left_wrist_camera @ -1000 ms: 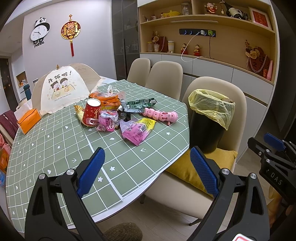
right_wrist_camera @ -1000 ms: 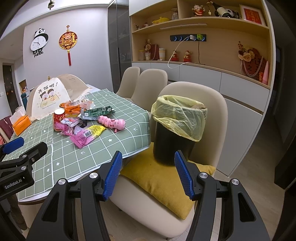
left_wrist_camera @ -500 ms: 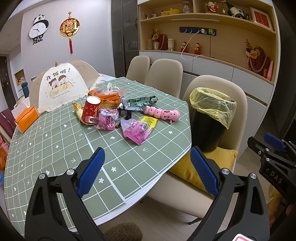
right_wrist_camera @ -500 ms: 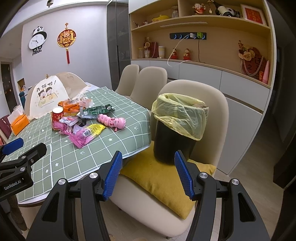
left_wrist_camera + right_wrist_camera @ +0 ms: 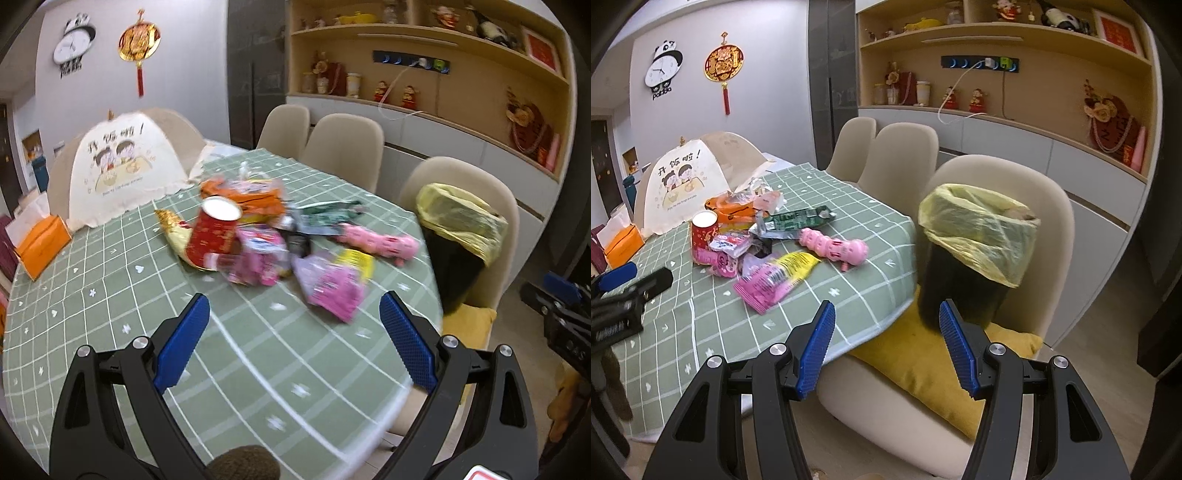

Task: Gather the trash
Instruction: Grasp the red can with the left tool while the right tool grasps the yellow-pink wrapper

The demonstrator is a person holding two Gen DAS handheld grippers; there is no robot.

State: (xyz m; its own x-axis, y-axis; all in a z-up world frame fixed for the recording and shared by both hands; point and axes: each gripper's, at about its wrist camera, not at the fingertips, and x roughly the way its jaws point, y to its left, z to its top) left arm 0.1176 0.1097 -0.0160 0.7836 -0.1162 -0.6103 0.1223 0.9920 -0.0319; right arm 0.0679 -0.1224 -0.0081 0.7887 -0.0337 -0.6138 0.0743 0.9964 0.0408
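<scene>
Both grippers spread empty, left gripper point(image 5: 293, 334) should pinch the crinkled pink wrapper point(image 5: 332, 286) squarely by its near edge.

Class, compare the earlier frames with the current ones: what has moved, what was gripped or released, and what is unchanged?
The left gripper has advanced over the table toward the trash pile, jaws open. Nothing was gripped or released. The right gripper is open near the bin; the trash lies unmoved.

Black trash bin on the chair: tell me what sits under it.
The black trash bin stands on a yellow cushion on the beige chair. Its yellow liner hides the inside.
</scene>
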